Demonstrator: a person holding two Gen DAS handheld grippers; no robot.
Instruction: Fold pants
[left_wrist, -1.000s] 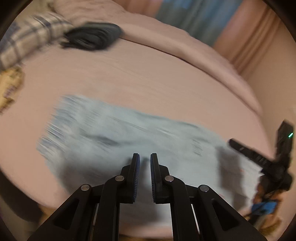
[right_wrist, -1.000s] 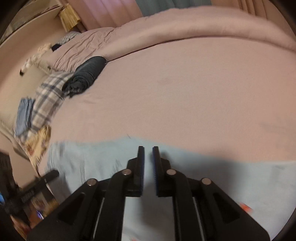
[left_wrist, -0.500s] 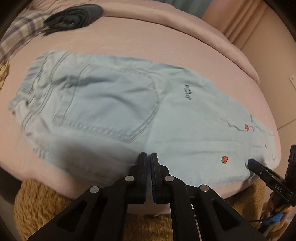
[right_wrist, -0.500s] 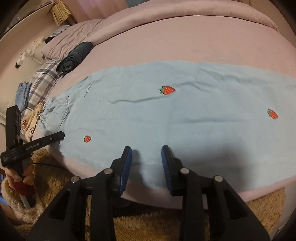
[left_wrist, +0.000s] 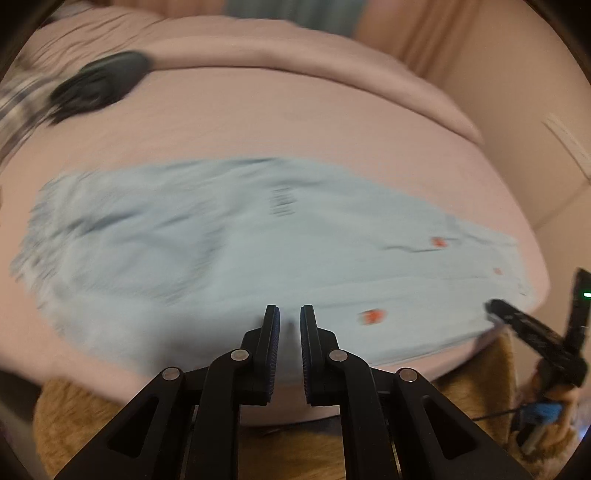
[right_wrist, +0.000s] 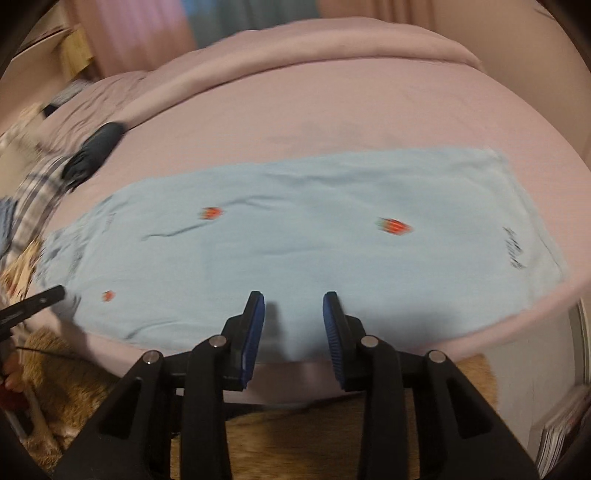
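Light blue jeans (left_wrist: 229, 251) with small red strawberry patches lie flat and lengthwise on the pink bed (left_wrist: 295, 125), waist end to the left. They also show in the right wrist view (right_wrist: 295, 243), legs reaching right. My left gripper (left_wrist: 289, 314) hovers over the near edge of the jeans, its jaws a small gap apart and empty. My right gripper (right_wrist: 293, 299) hovers over the near edge of the legs, open wide and empty. Both views are motion-blurred.
A dark rolled garment (left_wrist: 99, 83) lies at the far left of the bed, beside a plaid cloth (right_wrist: 33, 192). A folded pink duvet (right_wrist: 314, 48) runs along the back. A tan fluffy rug (right_wrist: 74, 380) lies below the bed's near edge.
Both grippers pulled back and up from the jeans. The left jaws went from shut to slightly apart, and the right jaws opened wider. The jeans stayed flat.
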